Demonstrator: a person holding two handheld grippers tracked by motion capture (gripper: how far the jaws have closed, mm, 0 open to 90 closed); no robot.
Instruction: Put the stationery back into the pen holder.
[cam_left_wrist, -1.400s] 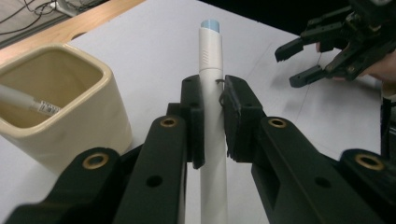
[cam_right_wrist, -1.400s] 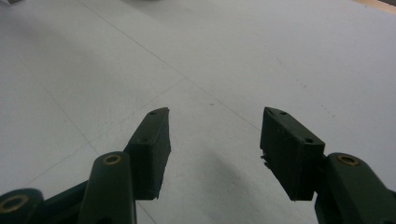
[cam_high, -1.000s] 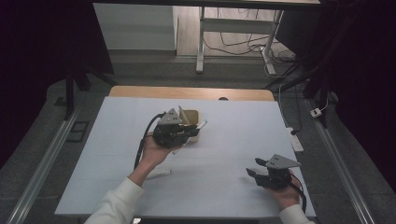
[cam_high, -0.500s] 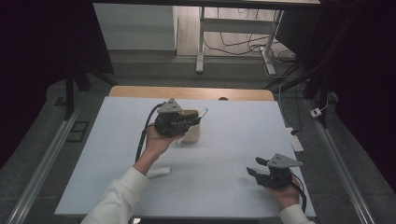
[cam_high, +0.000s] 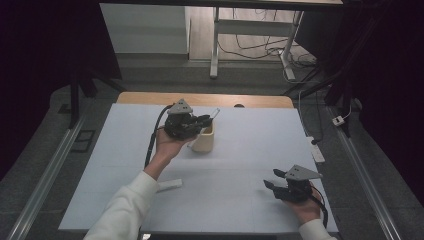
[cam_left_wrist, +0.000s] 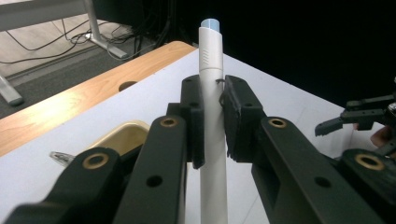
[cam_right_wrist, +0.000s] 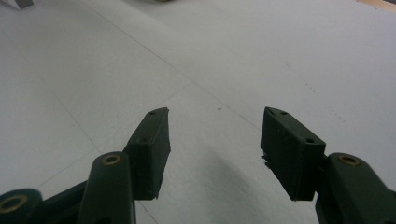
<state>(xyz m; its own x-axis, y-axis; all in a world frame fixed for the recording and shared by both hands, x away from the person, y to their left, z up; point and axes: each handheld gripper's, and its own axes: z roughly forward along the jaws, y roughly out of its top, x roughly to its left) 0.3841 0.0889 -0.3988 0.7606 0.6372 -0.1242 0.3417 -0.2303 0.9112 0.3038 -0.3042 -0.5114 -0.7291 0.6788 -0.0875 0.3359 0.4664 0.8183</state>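
My left gripper (cam_high: 206, 120) is shut on a white pen (cam_left_wrist: 212, 140) with a pale blue end, which sticks out past the jaws (cam_high: 215, 113). It hovers just above a cream cup (cam_high: 205, 142) standing near the middle of the white table top; in the left gripper view the cup's rim (cam_left_wrist: 122, 134) lies below and left of the jaws. My right gripper (cam_high: 271, 179) rests low at the front right, jaws open with nothing between them, over bare white surface (cam_right_wrist: 215, 122). It also appears far right in the left gripper view (cam_left_wrist: 348, 119).
A small white piece (cam_high: 170, 184) lies on the table top near my left sleeve. A clear clip-like object (cam_left_wrist: 60, 157) shows beside the cup. A wooden edge (cam_high: 150, 98) borders the far side. Desk legs and cables (cam_high: 260, 47) stand on the floor beyond.
My left hand has carried the pen a little farther from me and slightly up, over the cup. The right gripper has stayed put.
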